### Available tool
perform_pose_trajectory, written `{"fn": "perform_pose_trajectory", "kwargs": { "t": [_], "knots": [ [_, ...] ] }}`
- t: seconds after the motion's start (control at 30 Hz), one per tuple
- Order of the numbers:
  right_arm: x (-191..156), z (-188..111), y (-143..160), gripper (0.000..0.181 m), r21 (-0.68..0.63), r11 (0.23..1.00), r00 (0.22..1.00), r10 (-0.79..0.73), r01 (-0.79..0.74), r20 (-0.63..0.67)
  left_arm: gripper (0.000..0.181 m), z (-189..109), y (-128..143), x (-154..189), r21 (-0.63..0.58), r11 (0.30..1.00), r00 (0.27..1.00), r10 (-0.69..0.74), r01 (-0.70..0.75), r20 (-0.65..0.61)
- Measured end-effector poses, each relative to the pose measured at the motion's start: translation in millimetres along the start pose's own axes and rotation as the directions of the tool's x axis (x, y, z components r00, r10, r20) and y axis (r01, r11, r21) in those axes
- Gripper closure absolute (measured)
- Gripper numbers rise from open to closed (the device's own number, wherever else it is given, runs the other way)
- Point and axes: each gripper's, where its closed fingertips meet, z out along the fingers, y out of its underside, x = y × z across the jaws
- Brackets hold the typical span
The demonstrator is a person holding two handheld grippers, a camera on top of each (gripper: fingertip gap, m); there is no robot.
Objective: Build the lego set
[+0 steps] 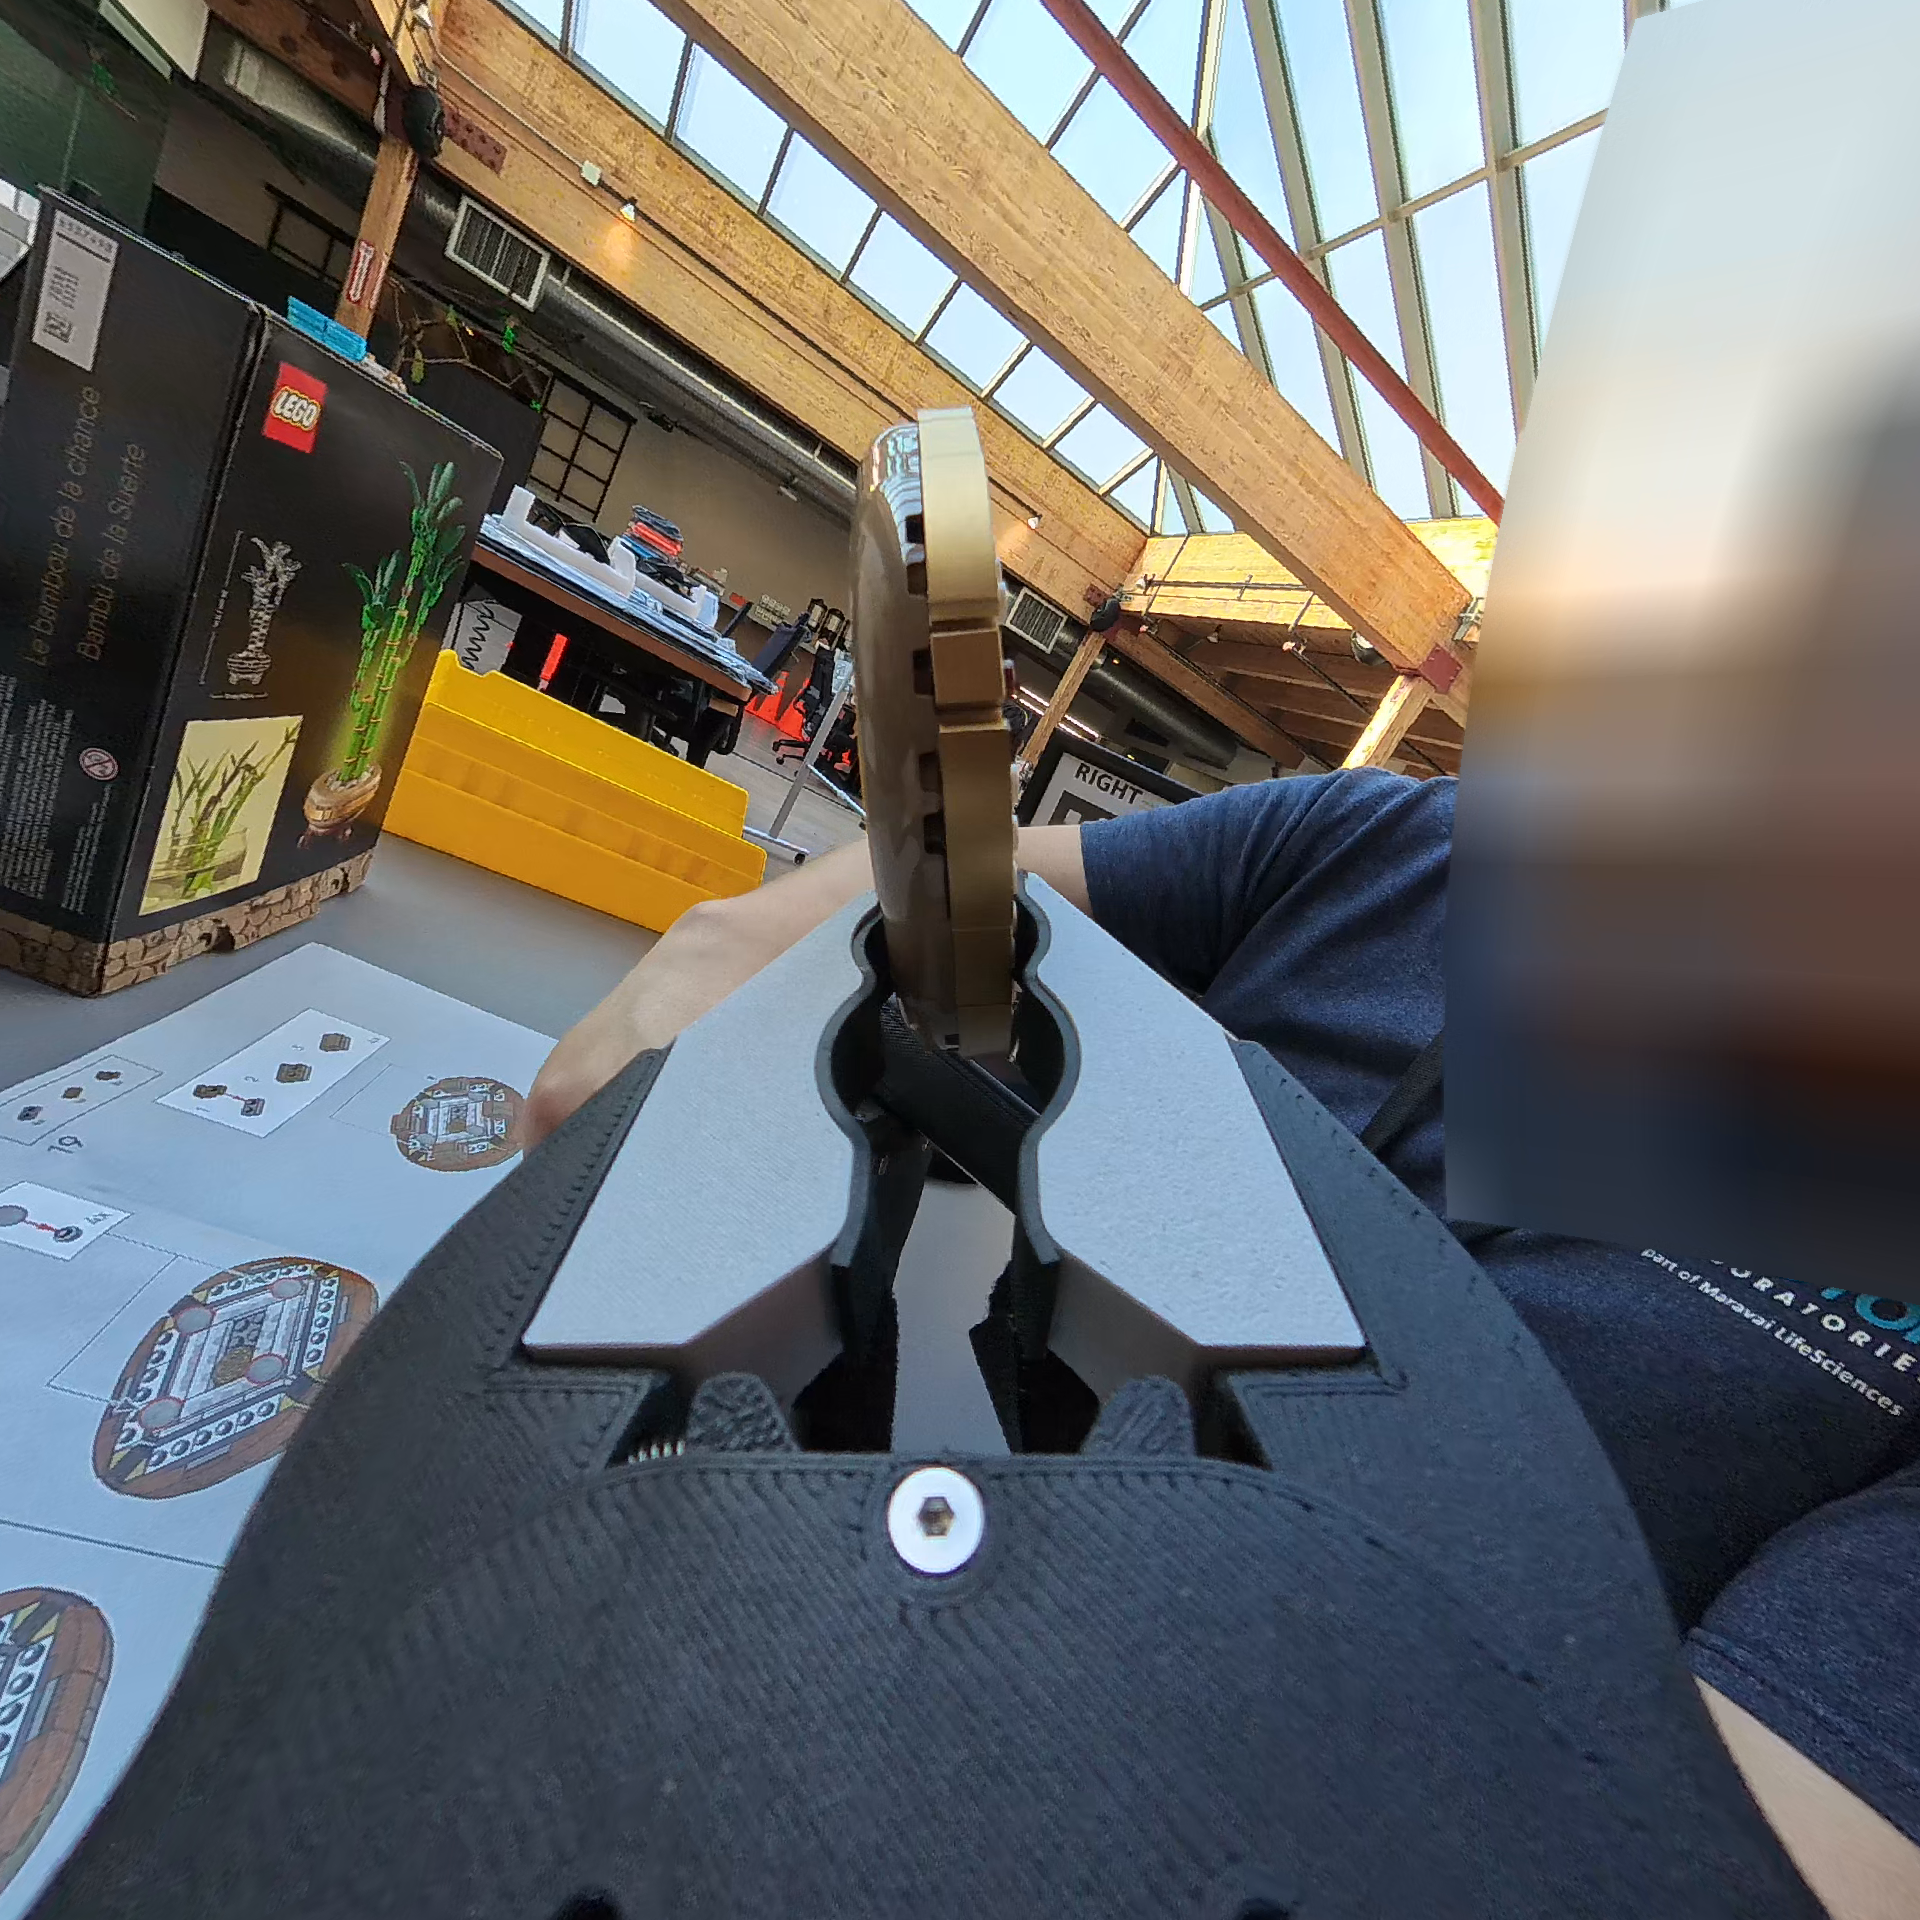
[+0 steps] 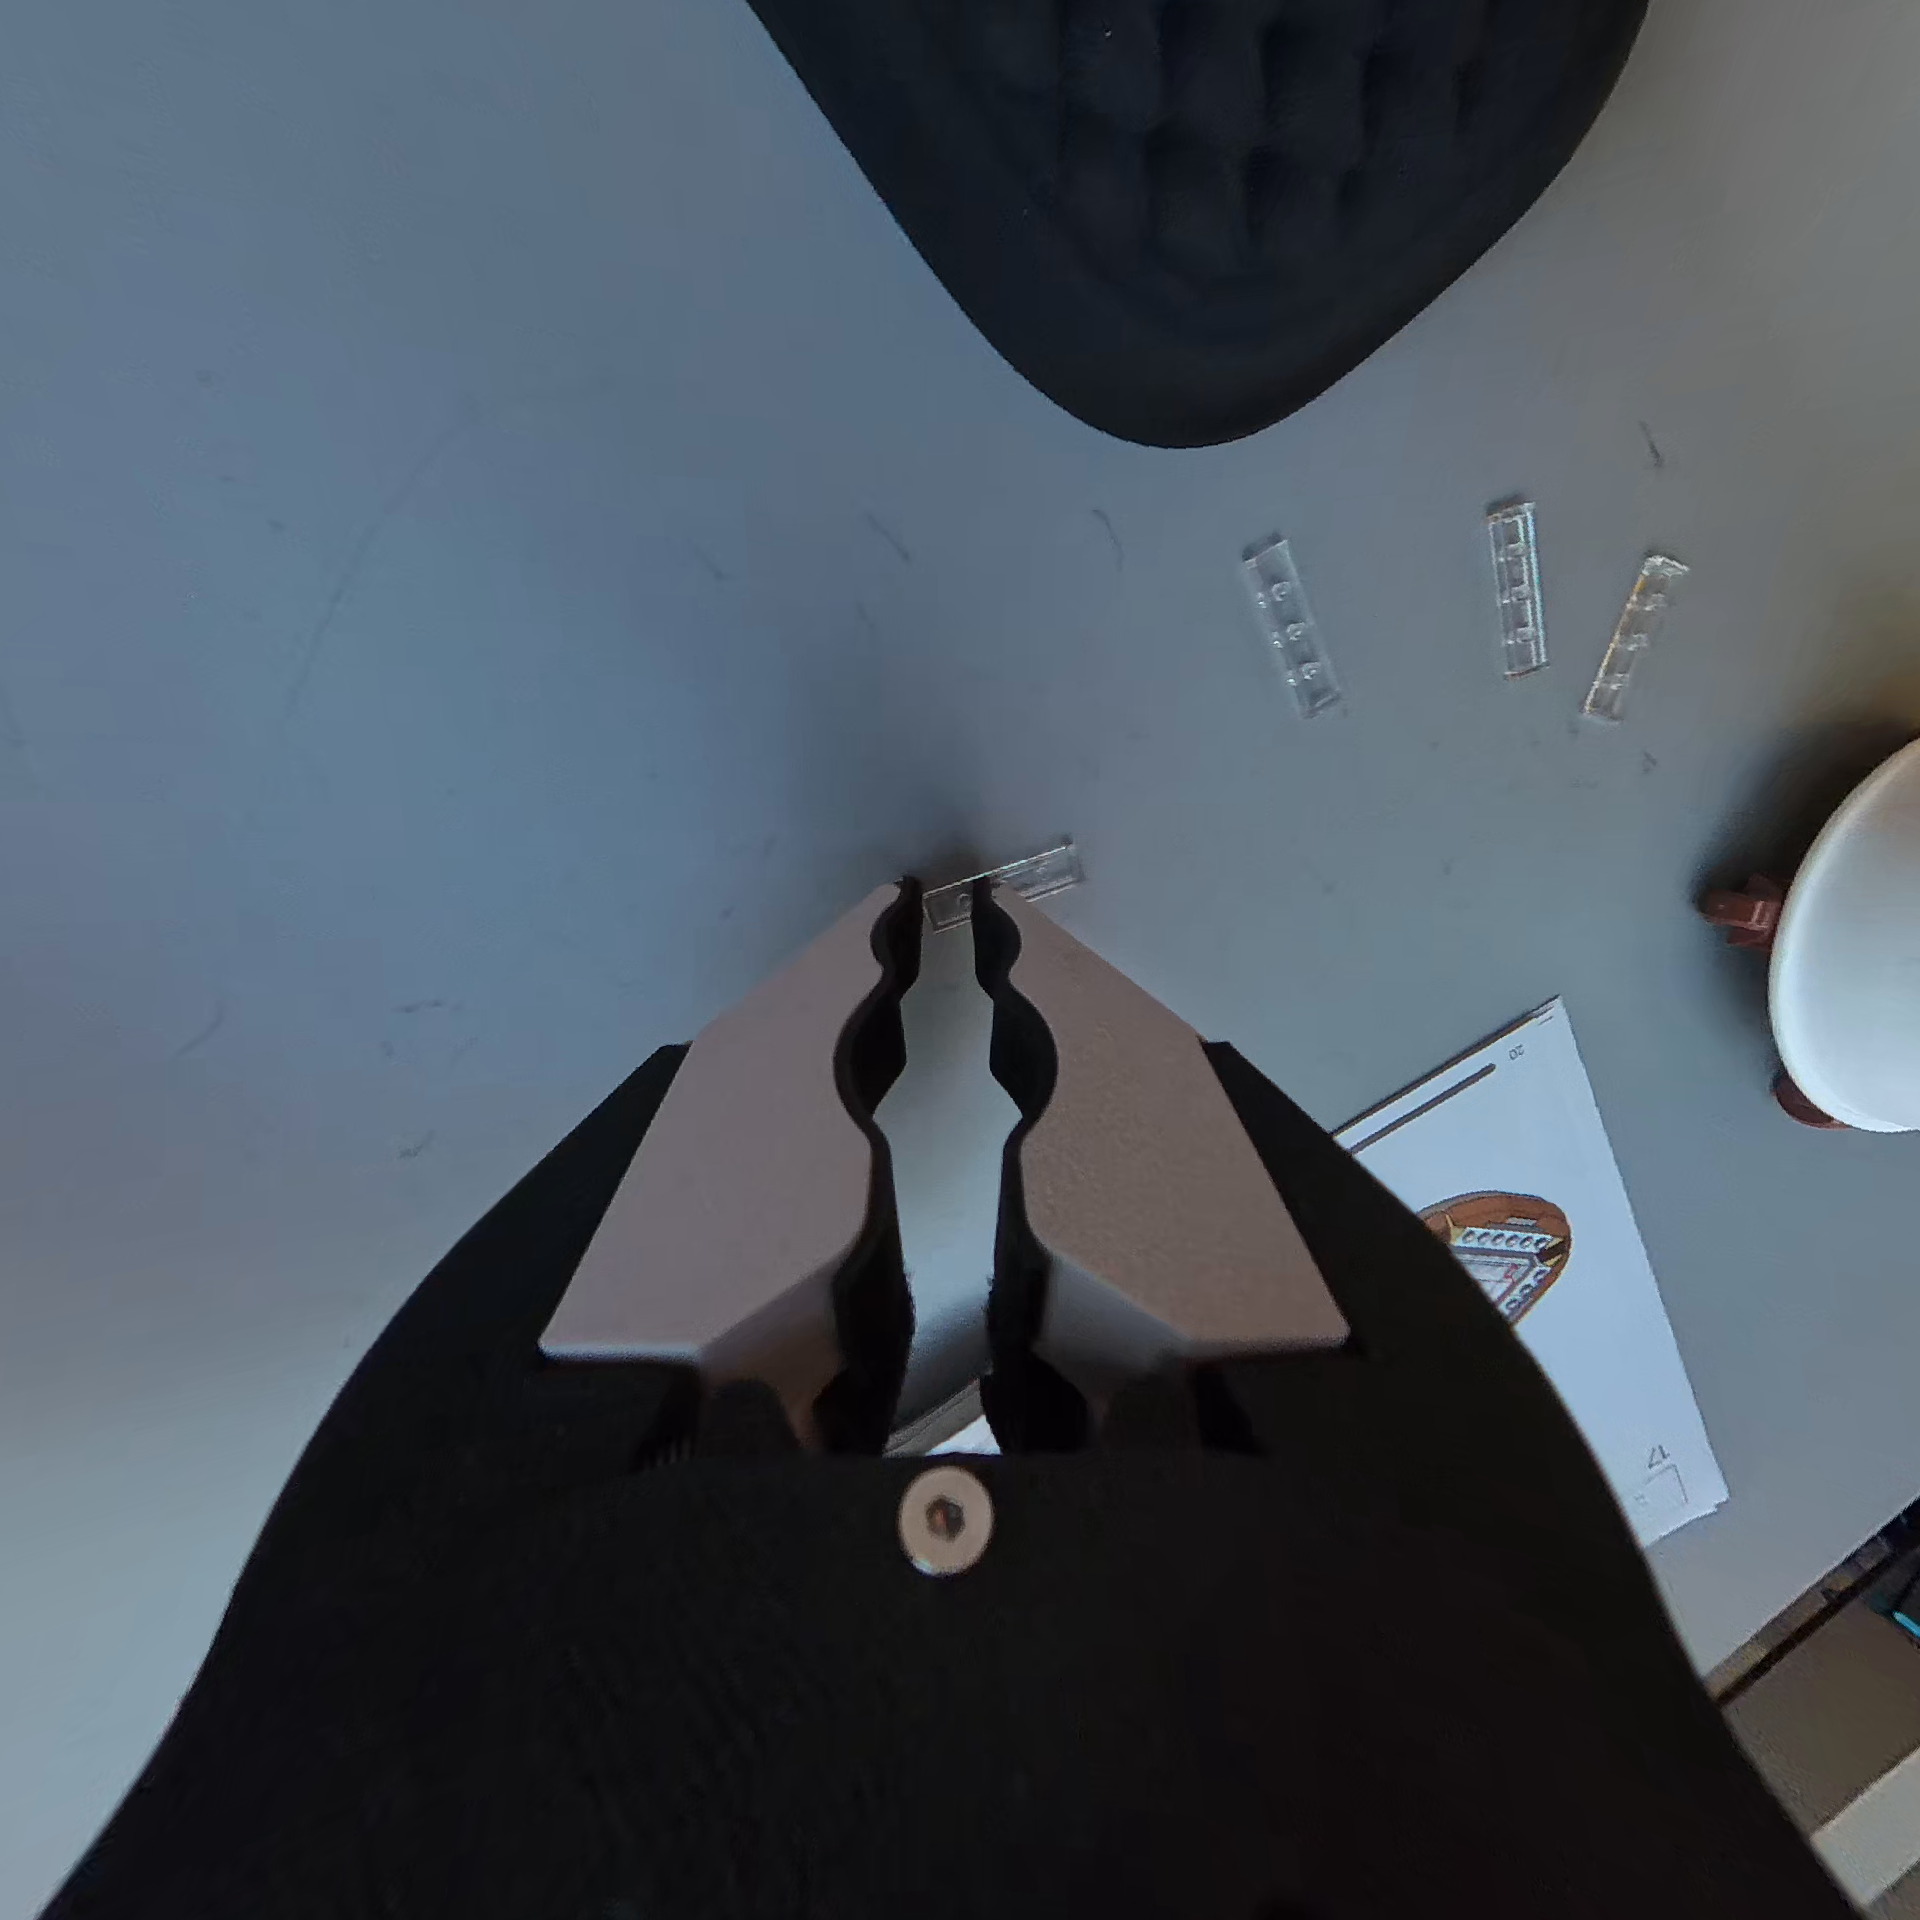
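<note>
- Our left gripper [image 1: 951, 961] is clamped on the rim of the tan round lego base [image 1: 935, 717], which stands on edge above the jaws at the centre of the left wrist view.
- Our right gripper [image 2: 945, 902] is nearly closed, its tips straddling one end of a clear lego plate [image 2: 1006, 896] lying flat on the grey table [image 2: 416, 623] at mid-frame; we cannot tell whether the plate is gripped yet.
- To pick it well, we judge the pinch should fall across the plate's narrow width, with the tips kept low so the thin piece does not skid or flip.
- Three more clear plates [image 2: 1291, 625] lie well apart at the upper right of the right wrist view.
- Open table fills the left half of that frame, the freest way out.
- A black pad [image 2: 1195, 208] crowds the top; a white bowl [image 2: 1849, 935] and the instruction booklet [image 2: 1538, 1268] hem the right side.
- In the left wrist view, the set's box [image 1: 208, 623] and yellow trays [image 1: 582, 800] stand at the left.
</note>
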Motion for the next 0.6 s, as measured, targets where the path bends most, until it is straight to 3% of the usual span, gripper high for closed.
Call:
{"fn": "perform_pose_trajectory", "kwargs": {
  "t": [0.17,0.3,0.37,0.47,0.53,0.6],
  "knots": [
    [-1.6,-1.5,-5.6,0.173,0.112,0.977,0.983,0.182,-0.181,0.001,0.163,1.3,1.0,0.5,-0.006,1.0,1.0,-0.004,0.004,-0.005],
    [-7.3,-9.7,-21.8,0.173,0.284,0.847,0.892,0.442,-0.449,0.091,0.163,1.9,1.3,1.4,-0.01,1.0,1.0,-0.002,0.002,-0.008],
    [-10.3,-15.8,-27.8,0.173,0.331,0.706,0.778,0.597,-0.626,0.198,0.163,2.5,1.7,1.8,-0.011,1.0,1.0,-0.004,0.004,-0.013],
    [-22.3,-29.8,-42.3,0.173,0.315,0.405,0.511,0.73,-0.858,0.454,0.163,3.5,2.8,1.2,-0.016,1.0,1.0,-0.006,0.006,-0.013],
    [-32.7,-38.5,-51.6,0.173,0.233,0.186,0.293,0.727,-0.955,0.62,0.163,4.0,3.1,1.1,-0.016,1.0,1.0,-0.01,0.01,-0.016],
    [-41.1,-51.1,-62.6,0.173,0.127,-0.011,0.093,0.619,-0.992,0.78,0.163,4.9,3.5,1.5,-0.018,1.0,1.0,-0.012,0.011,-0.021]
  ]
}}
